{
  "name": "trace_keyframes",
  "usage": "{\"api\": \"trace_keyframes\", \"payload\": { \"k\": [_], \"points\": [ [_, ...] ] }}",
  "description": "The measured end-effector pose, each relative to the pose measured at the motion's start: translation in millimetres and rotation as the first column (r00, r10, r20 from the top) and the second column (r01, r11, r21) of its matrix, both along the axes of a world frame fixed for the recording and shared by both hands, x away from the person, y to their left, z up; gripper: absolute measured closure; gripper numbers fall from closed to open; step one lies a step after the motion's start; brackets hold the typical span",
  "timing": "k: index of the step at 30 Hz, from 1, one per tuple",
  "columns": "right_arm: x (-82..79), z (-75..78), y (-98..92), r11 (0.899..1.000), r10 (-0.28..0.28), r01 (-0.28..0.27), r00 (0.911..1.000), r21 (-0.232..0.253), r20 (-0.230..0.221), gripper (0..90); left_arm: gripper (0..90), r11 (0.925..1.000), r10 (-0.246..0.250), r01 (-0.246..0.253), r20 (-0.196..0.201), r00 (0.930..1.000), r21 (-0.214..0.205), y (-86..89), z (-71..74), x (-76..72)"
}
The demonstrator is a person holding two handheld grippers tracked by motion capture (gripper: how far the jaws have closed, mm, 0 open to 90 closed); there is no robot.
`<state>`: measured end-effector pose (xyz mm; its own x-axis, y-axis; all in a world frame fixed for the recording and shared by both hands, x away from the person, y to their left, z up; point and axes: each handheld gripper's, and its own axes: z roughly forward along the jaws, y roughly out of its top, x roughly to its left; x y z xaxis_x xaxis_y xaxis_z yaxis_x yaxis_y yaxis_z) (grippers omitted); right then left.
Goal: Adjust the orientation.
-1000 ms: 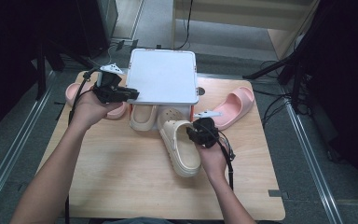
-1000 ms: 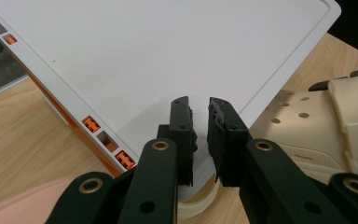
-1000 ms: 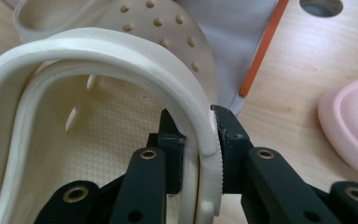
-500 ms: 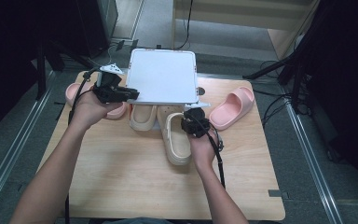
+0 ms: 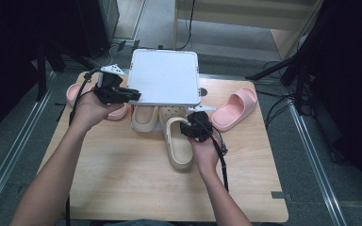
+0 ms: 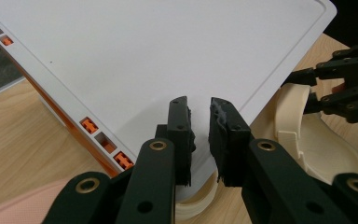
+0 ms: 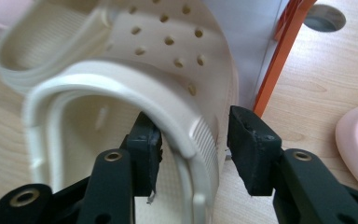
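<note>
Beige slipper (image 5: 178, 146) shifted boxward, wooden table (image 5: 122, 179)

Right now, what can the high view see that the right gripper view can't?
High view: the whole wooden table, both of the person's forearms, the left tool clamped on the edge of the white lid, and two pink slippers, one at each side.

Right gripper view: up close, the right tool has just been opening; its jaws straddle the cream slipper's side wall with a gap at one pad. Little holes dot the other cream slipper.

Both: the cream slippers, the white lid's orange edge, one pink slipper.
</note>
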<state>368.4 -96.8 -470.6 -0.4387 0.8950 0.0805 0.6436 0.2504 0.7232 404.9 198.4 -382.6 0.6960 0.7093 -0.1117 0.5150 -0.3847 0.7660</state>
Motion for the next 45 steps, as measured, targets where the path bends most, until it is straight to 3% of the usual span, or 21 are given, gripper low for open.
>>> {"api": "trace_keyframes", "payload": {
  "k": [5,11,21,28,32,35,39,45],
  "points": [
    [-12.9,11.0,-10.1,0.999,0.031,-0.031,0.9994,0.021,0.014,51.8,78.0,1.0000,0.000,0.000,0.000,1.0000,0.000,0.1,0.0,0.0],
    [-28.2,14.5,-28.8,0.994,0.069,-0.069,0.9976,0.081,-0.008,61.1,78.0,1.0000,0.001,-0.001,0.000,1.0000,0.000,-0.1,0.0,0.1],
    [-58.7,15.1,-45.0,0.980,0.170,-0.171,0.9853,0.100,0.019,76.2,78.0,1.0000,0.002,-0.002,-0.002,1.0000,-0.005,0.1,-0.2,0.4],
    [-79.6,6.2,-44.9,0.965,0.237,-0.235,0.9714,0.118,-0.007,86.0,78.1,1.0000,0.002,-0.002,-0.003,1.0000,-0.004,0.1,-0.2,0.7],
    [-91.1,2.2,-40.5,0.959,0.269,-0.267,0.9632,0.099,-0.007,88.6,79.5,0.9999,0.003,-0.003,-0.006,1.0000,-0.011,1.4,-0.5,1.7],
    [-96.2,-0.6,-39.4,0.958,0.272,-0.268,0.9621,0.105,-0.021,89.6,80.6,0.9999,0.004,-0.004,-0.007,1.0000,-0.011,1.5,-0.5,1.7],
    [-107.2,-13.2,-35.6,0.953,0.296,-0.290,0.9529,0.084,-0.066,90.0,82.3,0.9999,0.011,-0.011,-0.005,0.9999,-0.002,1.0,-0.2,1.6],
    [-113.7,-22.3,-36.8,0.955,0.296,-0.290,0.9504,0.071,-0.097,90.0,87.1,0.9997,0.022,-0.022,0.001,0.9998,0.012,-0.1,0.2,1.0]
  ]
}}
